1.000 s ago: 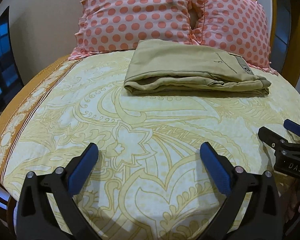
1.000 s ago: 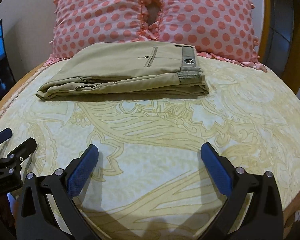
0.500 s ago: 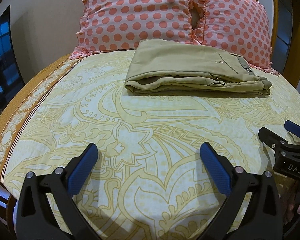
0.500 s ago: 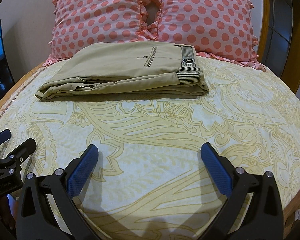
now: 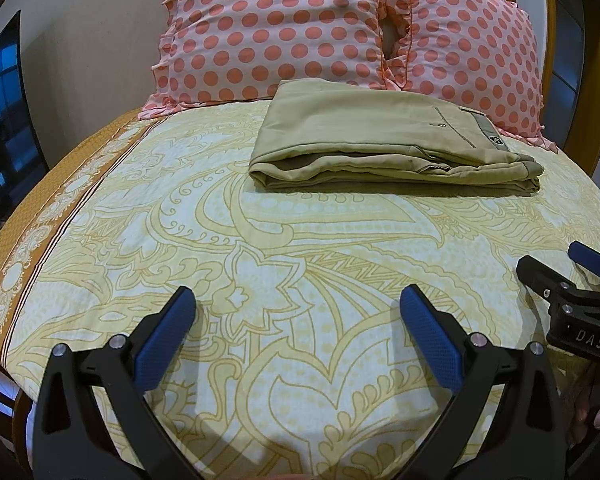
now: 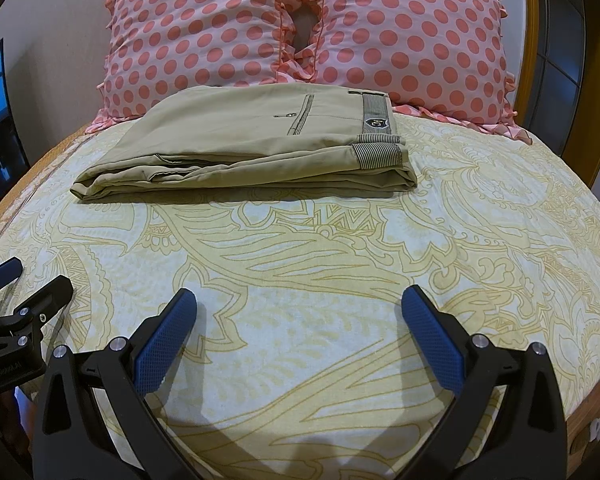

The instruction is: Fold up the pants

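The bed [image 5: 260, 280], covered in a yellow paisley sheet, carries folded khaki pants [image 5: 380, 148] mid-frame and two polka-dot pillows [image 6: 300, 28] at top.

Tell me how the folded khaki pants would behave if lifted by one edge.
The folded pants look soft and layered, so they would likely sag and unfold. They probably won't slide easily on the patterned bedsheet, since both are cloth. The striped waistband seems slightly stiffer.

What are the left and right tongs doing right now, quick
Left tongs: open, holding nothing, above the bedsheet.
Right tongs: open, holding nothing, short of the folded pants.
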`<state>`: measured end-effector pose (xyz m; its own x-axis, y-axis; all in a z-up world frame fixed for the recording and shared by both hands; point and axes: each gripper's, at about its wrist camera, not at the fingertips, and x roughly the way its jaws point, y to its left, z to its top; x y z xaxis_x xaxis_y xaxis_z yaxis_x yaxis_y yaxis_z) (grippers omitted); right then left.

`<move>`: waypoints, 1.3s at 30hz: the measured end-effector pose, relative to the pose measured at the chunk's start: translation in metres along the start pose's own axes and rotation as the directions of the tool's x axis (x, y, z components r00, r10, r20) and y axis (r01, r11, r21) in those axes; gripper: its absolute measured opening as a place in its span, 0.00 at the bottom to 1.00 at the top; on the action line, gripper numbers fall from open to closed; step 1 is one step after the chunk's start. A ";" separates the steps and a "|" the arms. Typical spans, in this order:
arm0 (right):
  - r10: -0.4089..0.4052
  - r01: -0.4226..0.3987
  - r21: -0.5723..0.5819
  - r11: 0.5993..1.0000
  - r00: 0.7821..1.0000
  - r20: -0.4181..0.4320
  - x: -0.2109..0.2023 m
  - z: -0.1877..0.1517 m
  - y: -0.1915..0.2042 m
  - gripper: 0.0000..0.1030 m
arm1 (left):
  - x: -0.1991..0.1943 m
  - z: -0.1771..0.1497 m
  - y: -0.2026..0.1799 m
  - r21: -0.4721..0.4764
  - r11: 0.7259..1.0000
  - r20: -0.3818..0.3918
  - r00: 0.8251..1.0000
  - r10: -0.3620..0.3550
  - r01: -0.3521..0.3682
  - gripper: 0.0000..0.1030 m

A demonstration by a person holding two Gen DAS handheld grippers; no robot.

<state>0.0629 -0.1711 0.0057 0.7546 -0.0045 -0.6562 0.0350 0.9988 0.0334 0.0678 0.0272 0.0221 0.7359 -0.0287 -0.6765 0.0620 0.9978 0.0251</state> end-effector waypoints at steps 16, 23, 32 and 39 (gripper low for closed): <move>-0.001 0.001 0.000 1.000 1.000 0.001 0.000 0.000 0.000 0.99 | 0.000 0.000 0.001 0.001 1.000 -0.001 1.000 -0.002 0.002 0.98; -0.001 0.001 0.000 1.000 1.000 0.001 0.000 0.000 0.000 0.99 | 0.001 0.000 0.001 0.001 1.000 -0.002 1.000 -0.003 0.003 0.98; -0.001 0.001 0.000 1.000 1.000 0.002 0.001 0.000 0.000 0.99 | 0.001 0.000 0.001 -0.003 1.000 -0.003 1.000 -0.002 0.002 0.98; -0.002 0.002 0.001 1.000 1.000 0.002 0.001 0.000 0.001 0.99 | 0.002 0.001 0.002 -0.006 1.000 -0.001 1.000 0.001 -0.001 0.98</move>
<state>0.0632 -0.1704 0.0052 0.7562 -0.0067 -0.6543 0.0371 0.9988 0.0326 0.0698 0.0291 0.0214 0.7352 -0.0277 -0.6772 0.0576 0.9981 0.0217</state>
